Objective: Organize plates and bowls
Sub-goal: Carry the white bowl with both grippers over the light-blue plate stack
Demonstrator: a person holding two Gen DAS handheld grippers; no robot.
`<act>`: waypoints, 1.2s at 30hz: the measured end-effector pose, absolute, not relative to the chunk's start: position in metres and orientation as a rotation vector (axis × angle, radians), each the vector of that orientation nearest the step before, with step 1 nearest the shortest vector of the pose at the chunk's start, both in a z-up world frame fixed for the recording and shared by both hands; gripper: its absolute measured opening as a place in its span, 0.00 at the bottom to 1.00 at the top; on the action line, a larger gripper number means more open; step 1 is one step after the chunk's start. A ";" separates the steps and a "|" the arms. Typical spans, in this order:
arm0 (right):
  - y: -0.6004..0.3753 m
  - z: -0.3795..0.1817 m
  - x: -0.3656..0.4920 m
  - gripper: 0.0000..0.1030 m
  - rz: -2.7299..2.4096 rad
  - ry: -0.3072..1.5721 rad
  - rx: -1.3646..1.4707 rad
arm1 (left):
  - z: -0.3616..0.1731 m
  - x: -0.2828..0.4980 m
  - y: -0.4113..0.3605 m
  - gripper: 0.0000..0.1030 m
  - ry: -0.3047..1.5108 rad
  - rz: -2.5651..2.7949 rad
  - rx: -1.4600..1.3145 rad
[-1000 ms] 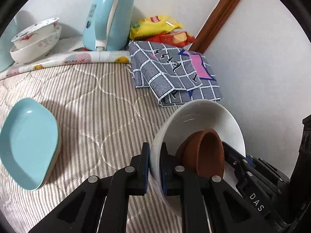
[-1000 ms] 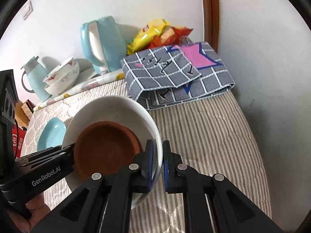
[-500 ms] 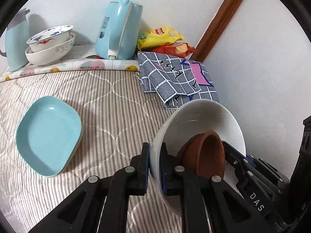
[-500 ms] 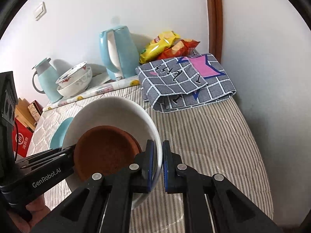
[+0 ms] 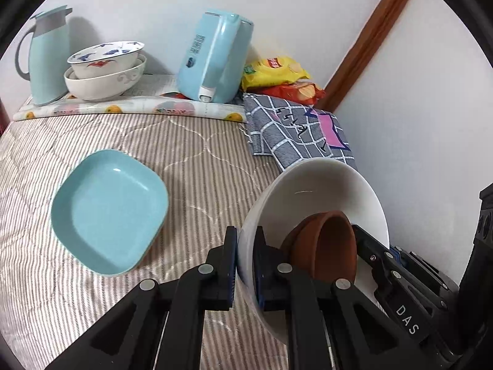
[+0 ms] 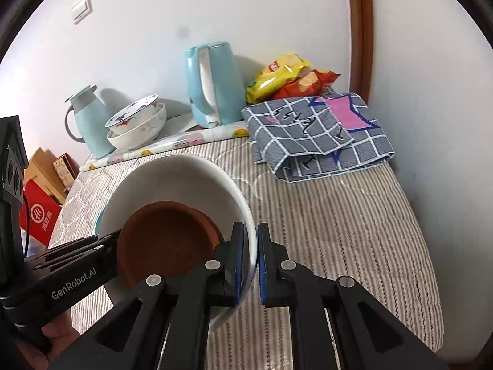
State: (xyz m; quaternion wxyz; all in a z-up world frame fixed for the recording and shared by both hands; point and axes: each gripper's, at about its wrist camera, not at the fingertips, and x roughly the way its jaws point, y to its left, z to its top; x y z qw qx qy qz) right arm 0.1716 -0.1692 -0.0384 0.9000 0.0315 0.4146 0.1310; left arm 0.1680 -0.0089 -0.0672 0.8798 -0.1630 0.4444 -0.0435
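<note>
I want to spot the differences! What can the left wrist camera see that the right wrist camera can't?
Only the left wrist view shows the whole light blue plate. Only the right wrist view shows the light switch and red box. Both show the white bowl with the brown bowl inside, gripped by the left gripper and right gripper.

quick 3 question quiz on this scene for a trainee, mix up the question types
1. True or false: both grippers clamp the rim of the same white bowl.
2. What sits inside the white bowl?
A. a spoon
B. a brown clay bowl
C. nothing
3. Fill in: the empty light blue square dish lies on the striped ____.

Key
1. True: the left gripper and the right gripper each pinch its rim, on opposite sides.
2. B
3. quilt
</note>
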 end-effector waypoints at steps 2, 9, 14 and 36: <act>-0.162 -0.037 0.172 0.08 0.280 0.857 0.061 | -0.066 0.166 -0.003 0.10 0.921 -0.083 -0.343; -0.141 -0.033 0.174 0.08 0.307 0.854 0.058 | -0.061 0.162 0.017 0.10 0.909 -0.060 -0.344; -0.128 -0.029 0.176 0.08 0.316 0.847 0.053 | -0.058 0.162 0.030 0.10 0.900 -0.051 -0.348; -0.069 -0.024 0.198 0.08 0.373 0.855 0.019 | -0.059 0.172 0.087 0.10 0.890 0.007 -0.397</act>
